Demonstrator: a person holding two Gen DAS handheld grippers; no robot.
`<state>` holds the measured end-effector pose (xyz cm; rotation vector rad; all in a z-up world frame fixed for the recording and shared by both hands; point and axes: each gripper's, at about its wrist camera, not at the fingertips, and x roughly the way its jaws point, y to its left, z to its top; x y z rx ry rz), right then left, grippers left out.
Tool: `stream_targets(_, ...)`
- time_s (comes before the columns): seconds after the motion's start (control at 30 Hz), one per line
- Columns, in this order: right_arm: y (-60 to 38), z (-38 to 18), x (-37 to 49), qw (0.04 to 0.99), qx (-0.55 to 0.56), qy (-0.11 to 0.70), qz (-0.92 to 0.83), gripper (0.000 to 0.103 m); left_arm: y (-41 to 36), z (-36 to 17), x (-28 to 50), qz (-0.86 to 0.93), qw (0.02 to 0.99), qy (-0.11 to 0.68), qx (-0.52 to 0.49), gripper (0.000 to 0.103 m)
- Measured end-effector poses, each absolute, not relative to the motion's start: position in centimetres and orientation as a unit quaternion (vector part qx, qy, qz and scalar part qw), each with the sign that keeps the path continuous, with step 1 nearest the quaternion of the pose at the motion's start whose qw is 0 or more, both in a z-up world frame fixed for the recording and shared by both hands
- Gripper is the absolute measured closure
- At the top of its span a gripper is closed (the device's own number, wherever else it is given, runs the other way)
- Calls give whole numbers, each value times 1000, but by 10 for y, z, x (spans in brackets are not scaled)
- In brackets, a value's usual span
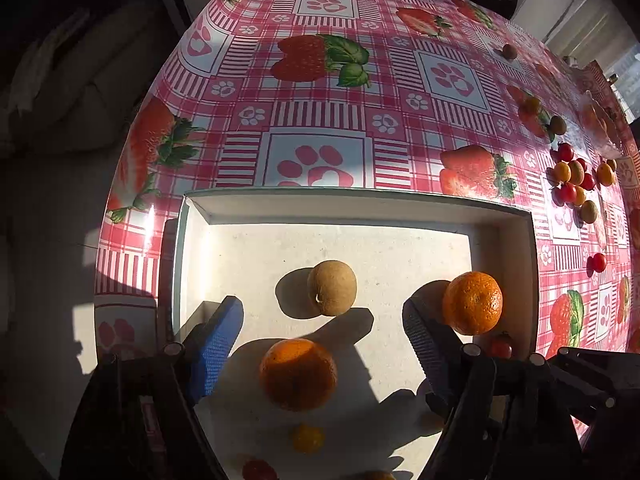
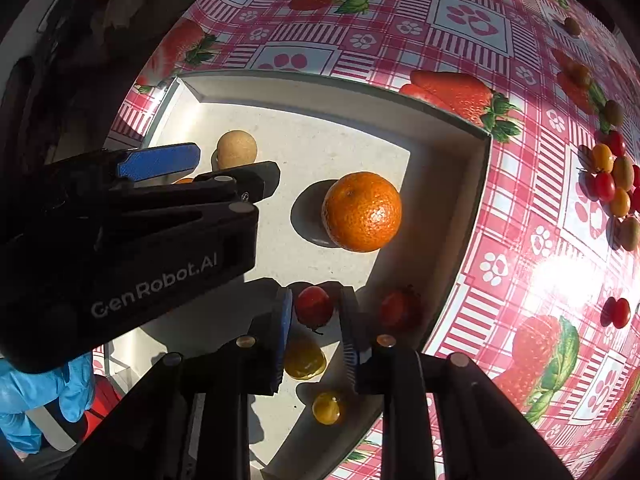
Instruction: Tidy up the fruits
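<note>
A white tray (image 1: 516,240) lies on the strawberry-print tablecloth. In it are a tan round fruit (image 1: 332,288), two mandarins (image 1: 472,302) (image 1: 298,374), yellow and red cherry tomatoes. My left gripper (image 1: 320,344) hangs open over the tray, empty, above the nearer mandarin. In the right wrist view my right gripper (image 2: 316,320) has its pads on either side of a red cherry tomato (image 2: 314,306) over the tray (image 2: 472,184), with narrow gaps showing. The left gripper (image 2: 160,168) is at left, above the tan fruit (image 2: 237,149). A mandarin (image 2: 362,211) lies ahead.
A cluster of red, yellow and green-brown small fruits (image 1: 576,180) lies on the cloth right of the tray, also in the right wrist view (image 2: 614,188). Two red tomatoes (image 2: 618,312) sit nearer. A blue-gloved hand (image 2: 36,400) holds the left gripper. Bright sun glare is on the cloth.
</note>
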<state>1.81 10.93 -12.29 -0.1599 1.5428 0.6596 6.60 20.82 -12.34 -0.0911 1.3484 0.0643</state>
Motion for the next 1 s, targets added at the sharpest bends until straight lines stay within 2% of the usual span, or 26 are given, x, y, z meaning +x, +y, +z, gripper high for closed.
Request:
stream_targets(0.07,111,-121,17,668,-74,679,293,58,208,-117,64,28,783,620,-45,11)
stream_targets(0.13,111,-114,16,672,-70,673,302,54,209,-114,64,25,779,625,-50,11)
stream_targets(0.2,111,-105,13,673,-66,667,313,37,208,-105,61,29,787,615,-46,11)
stream_targets(0.23,110,-100,11,675,-66,663,318,32,207,-102,59,32,789,612,-43,0)
stream_targets(0.27,109,-94,9,676,-67,659,322,25,206,-98,58,38,792,609,-37,0)
stream_targets(0.5,88,-64,-2,686,-106,654,301,14,208,-75,45,47,786,615,-29,0)
stream_targets(0.6,82,-56,-5,686,-121,660,283,0,208,-74,31,55,761,645,-28,0)
stream_targets(1.0,60,-26,-29,657,-161,676,291,0,200,-59,-36,55,722,690,-17,0)
